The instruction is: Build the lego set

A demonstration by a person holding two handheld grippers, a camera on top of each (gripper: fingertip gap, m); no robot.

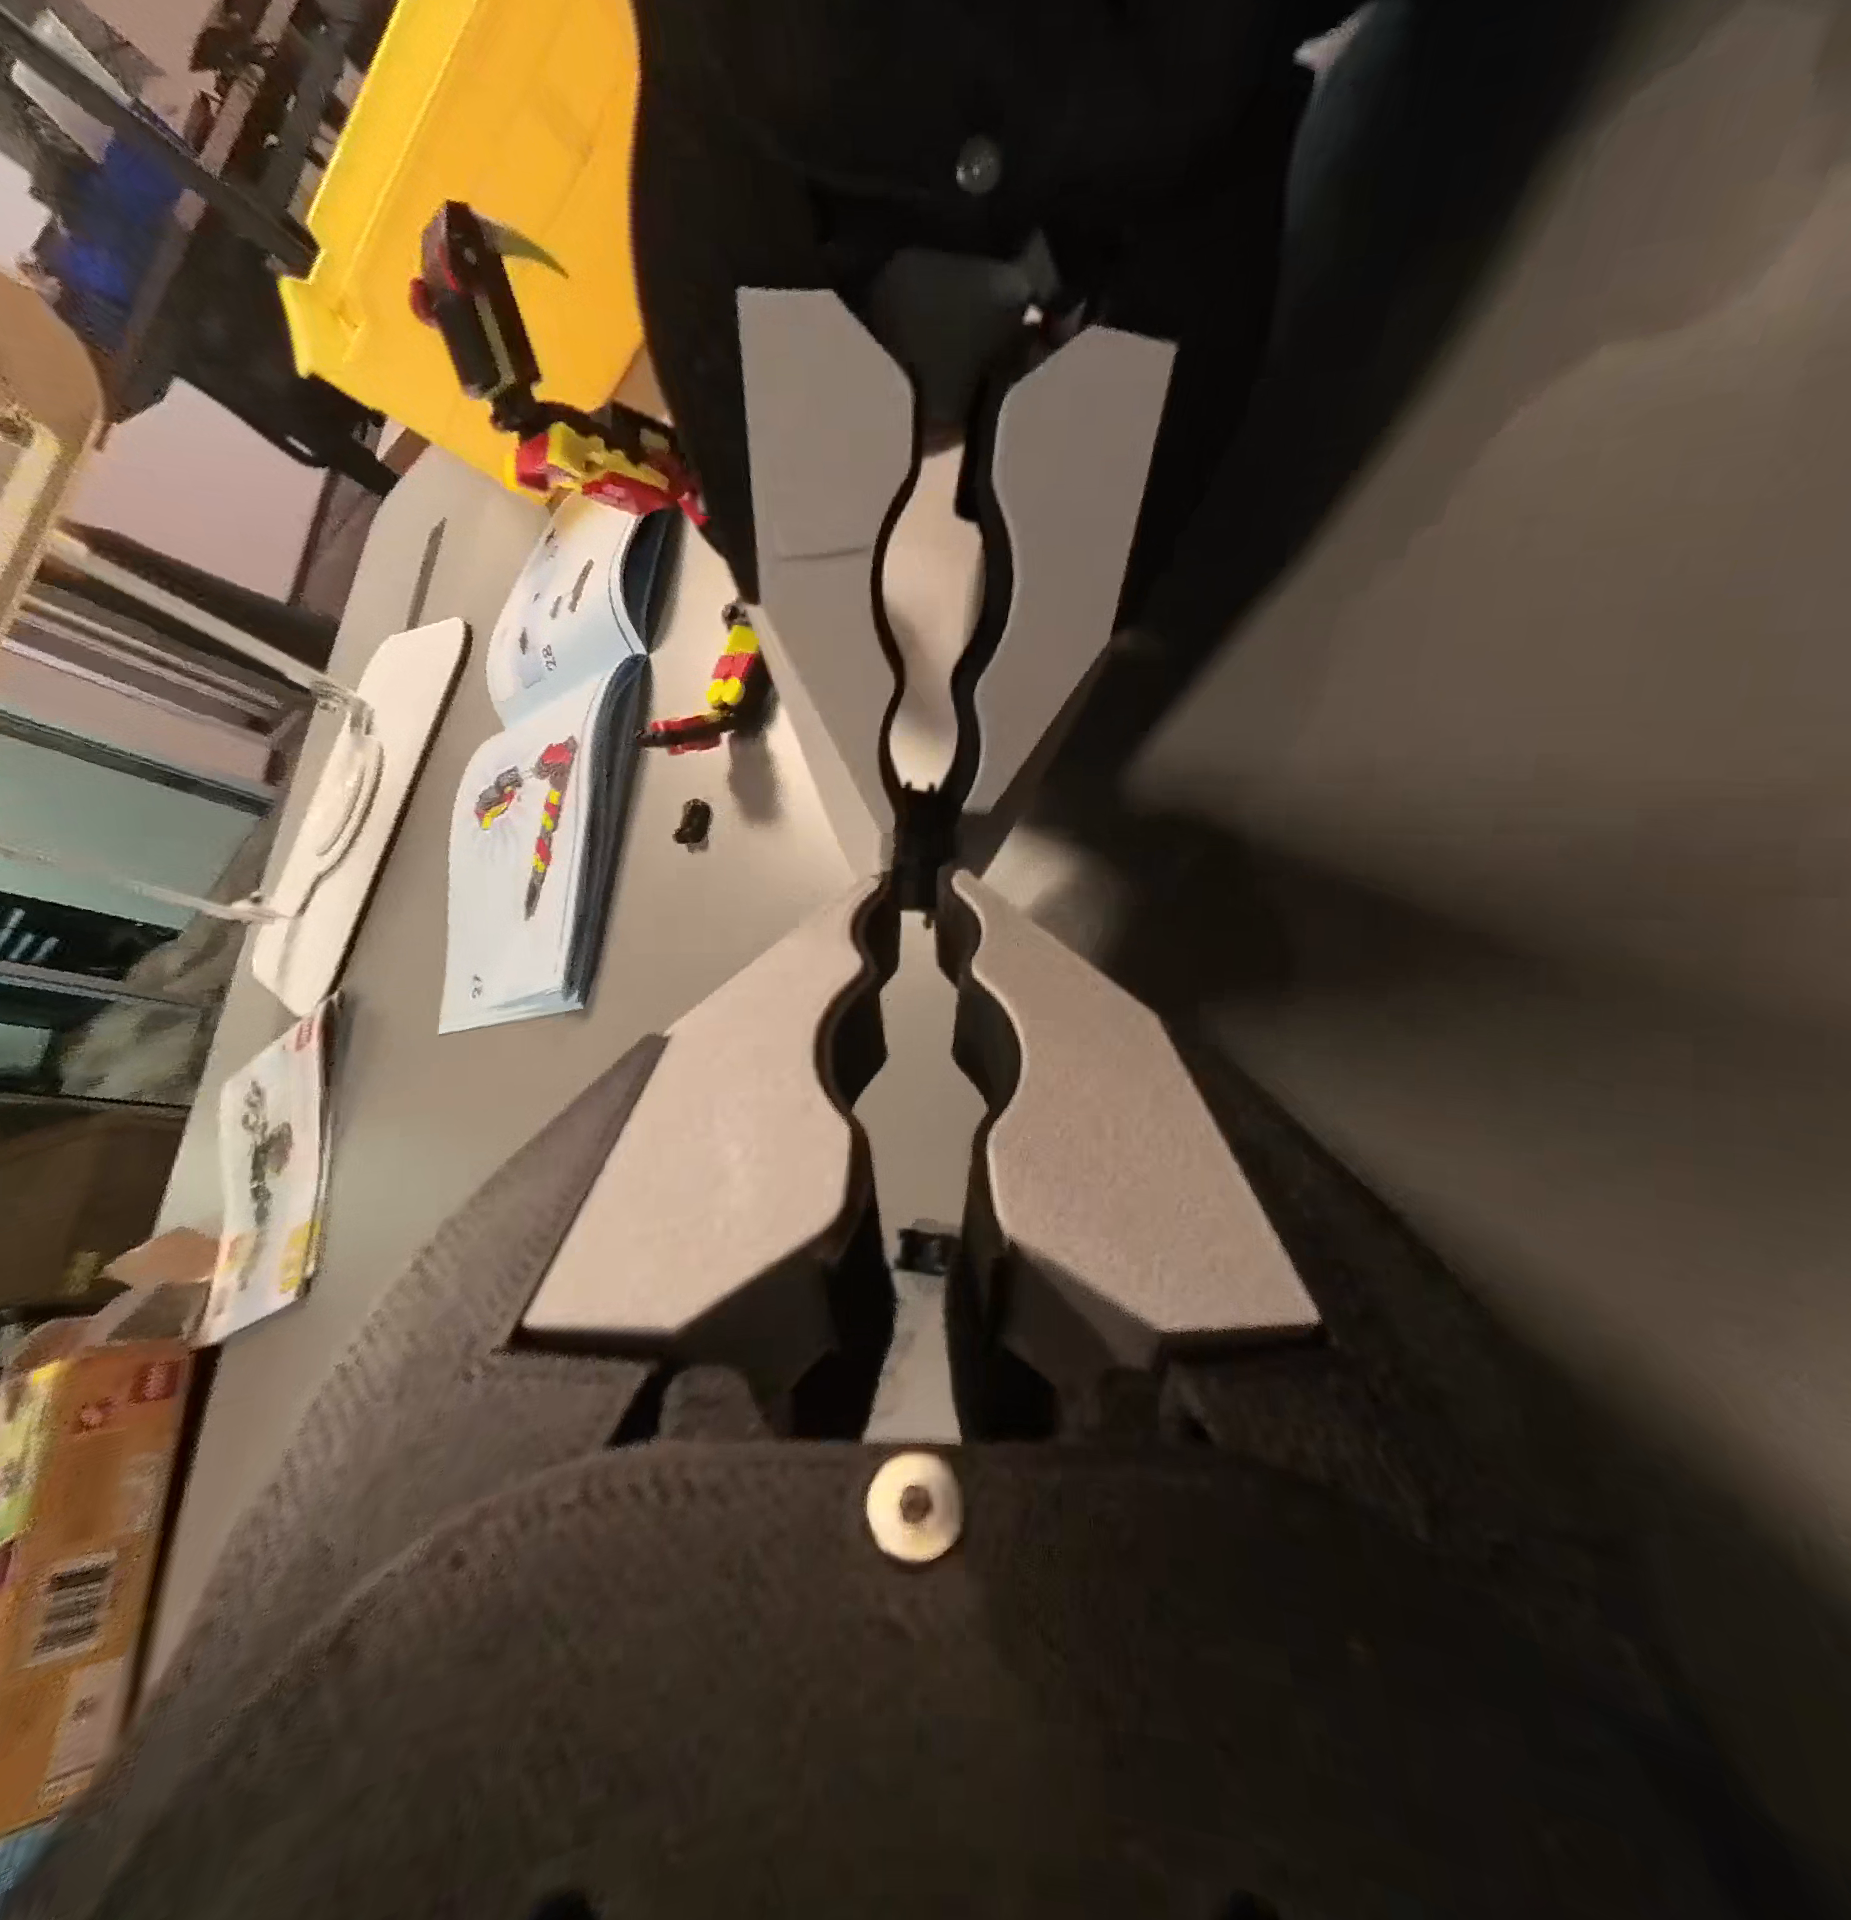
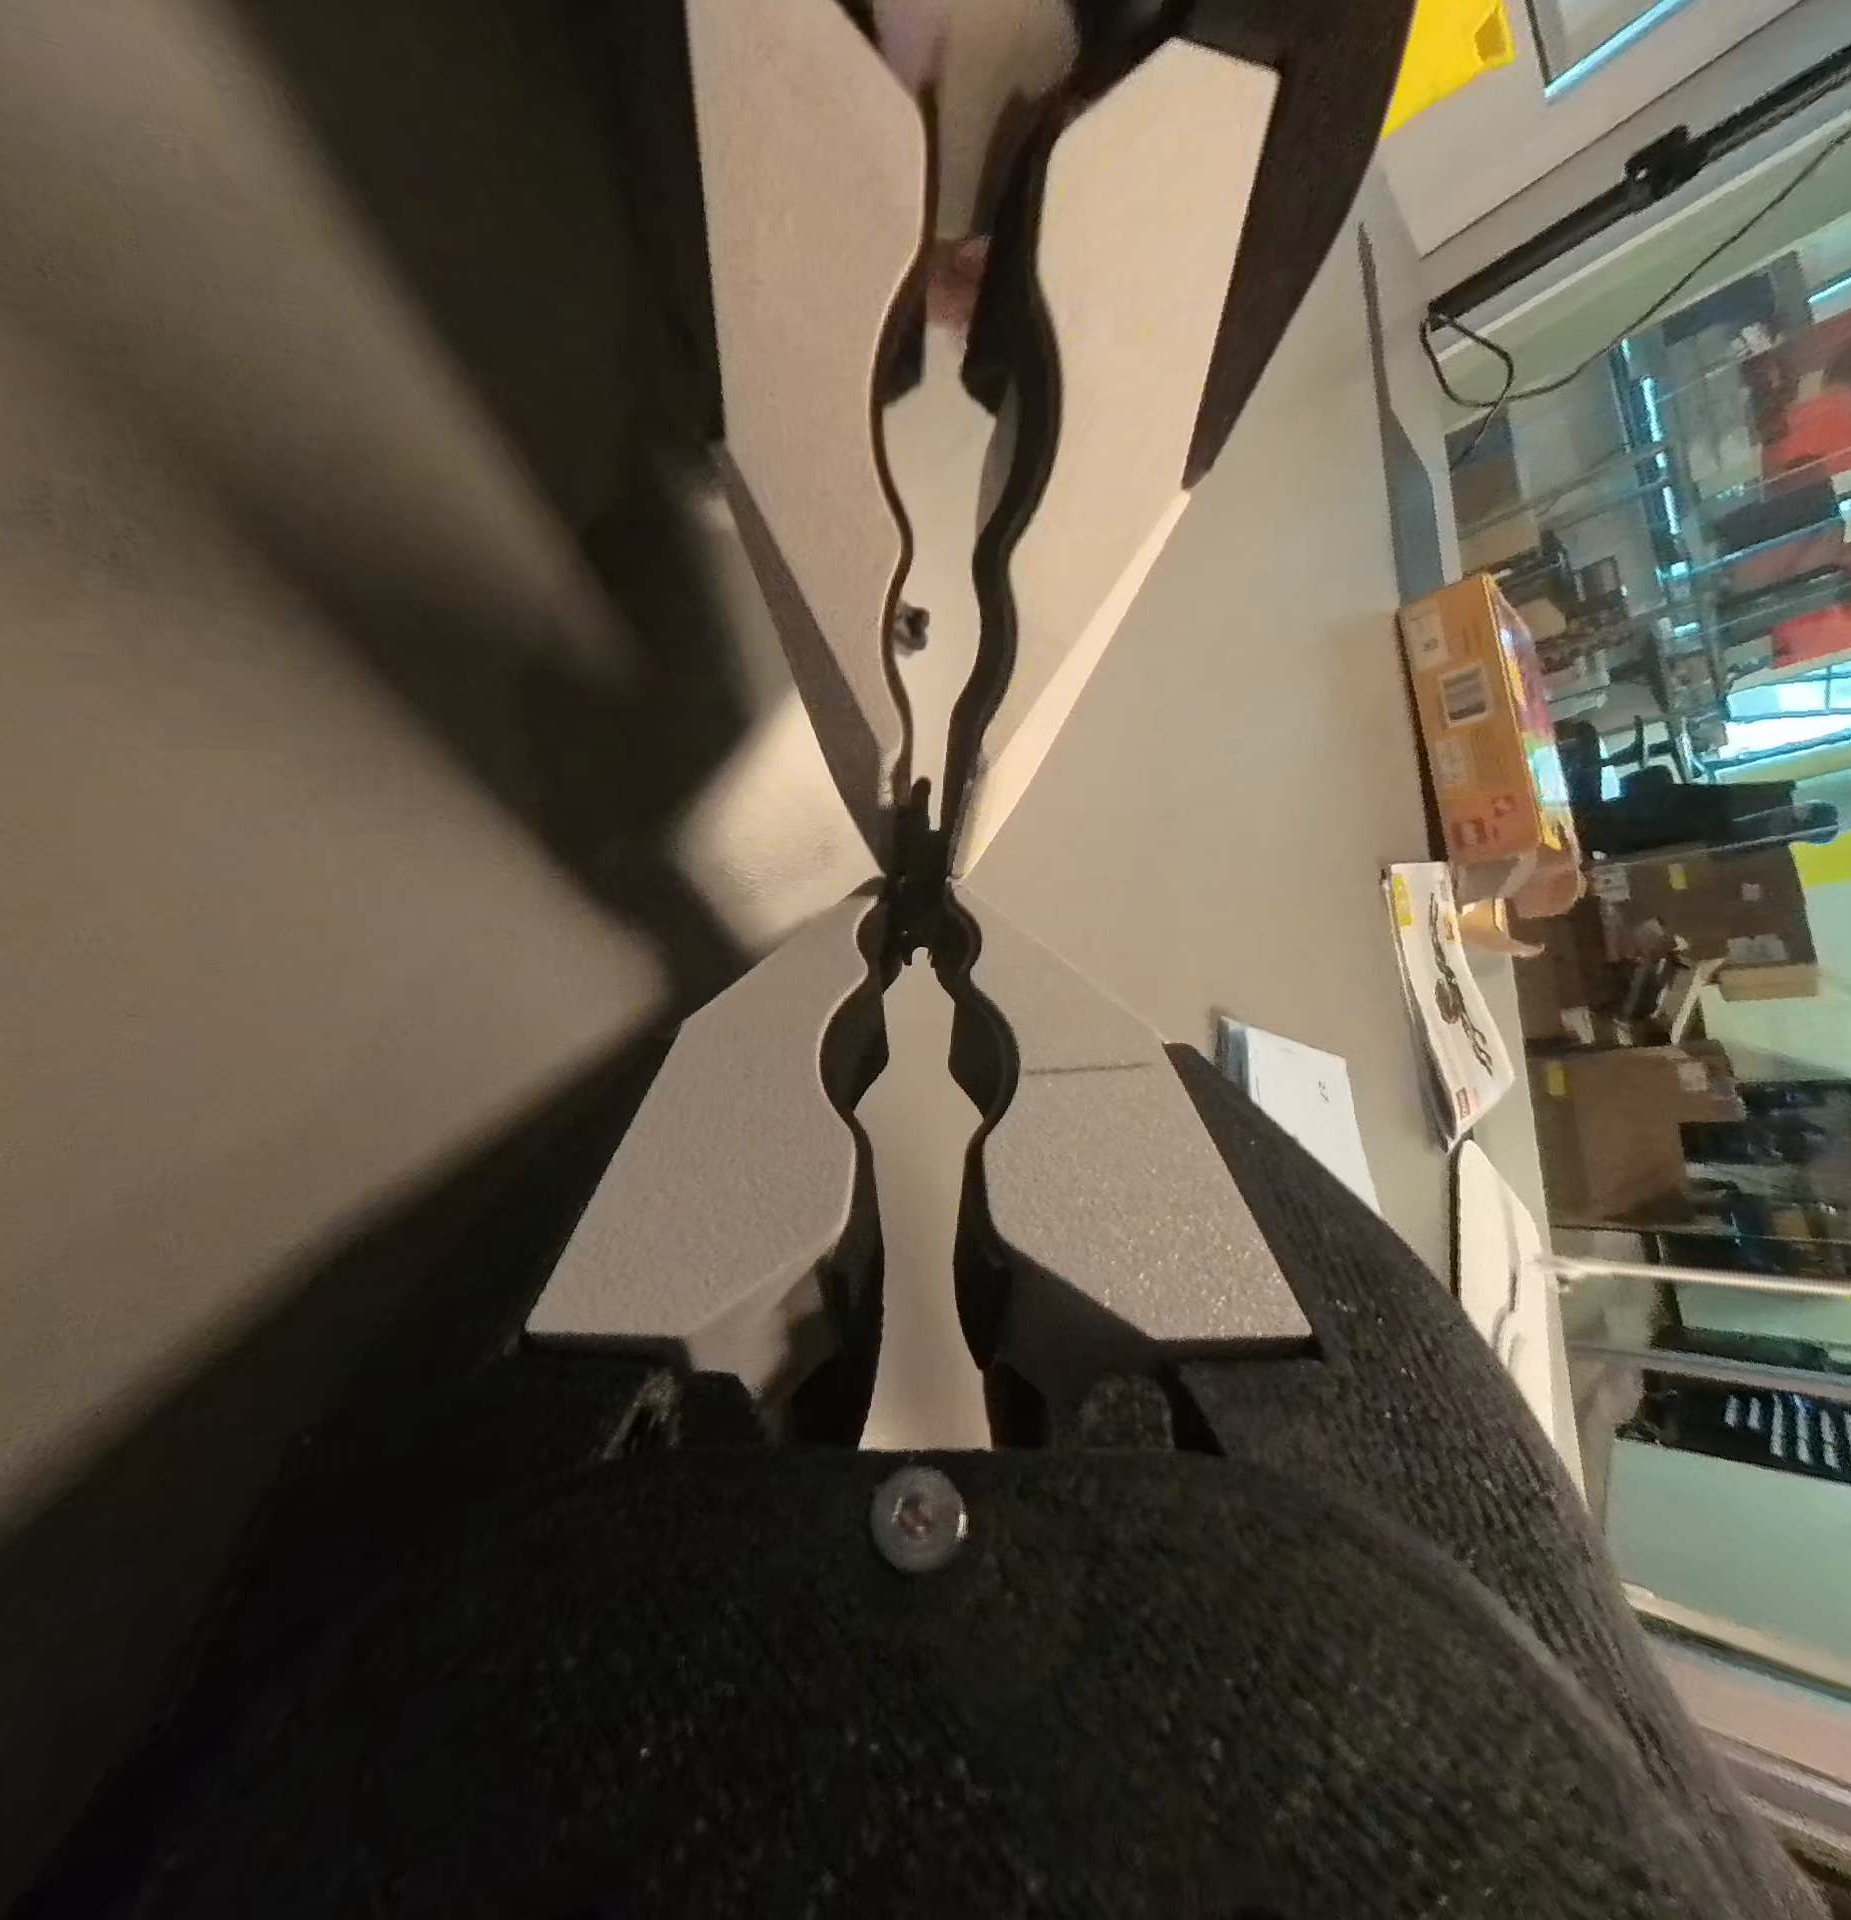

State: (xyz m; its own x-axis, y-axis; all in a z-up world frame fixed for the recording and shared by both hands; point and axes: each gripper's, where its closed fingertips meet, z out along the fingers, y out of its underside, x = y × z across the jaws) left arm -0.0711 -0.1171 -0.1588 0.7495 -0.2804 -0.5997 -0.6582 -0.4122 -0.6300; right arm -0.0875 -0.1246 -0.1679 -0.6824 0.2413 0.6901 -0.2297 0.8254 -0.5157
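My two grippers meet tip to tip above the grey table point(image 1: 755, 935). My left gripper point(image 1: 919, 891) and my right gripper point(image 1: 926, 802) are both shut on small black lego pieces point(image 1: 919, 847) pressed together between the tips. In the right wrist view my right gripper point(image 2: 916, 935) faces my left gripper point(image 2: 919, 805), with the black pieces point(image 2: 916, 873) between them. A red, yellow and black lego model point(image 1: 588, 457) stands at the back by a yellow bin point(image 1: 485, 177). A small red and yellow sub-assembly point(image 1: 729, 681) lies near the open instruction booklet point(image 1: 557, 790).
Loose black pieces point(image 1: 692, 821) point(image 1: 921, 1247) lie on the table. A white mat point(image 1: 360, 810), a leaflet point(image 1: 272, 1153) and the lego box point(image 1: 59, 1558) sit along the far side. The box point(image 2: 1482, 727) and the leaflet point(image 2: 1451, 1018) also show in the right wrist view. Left and right tips are no more than a few centimetres apart.
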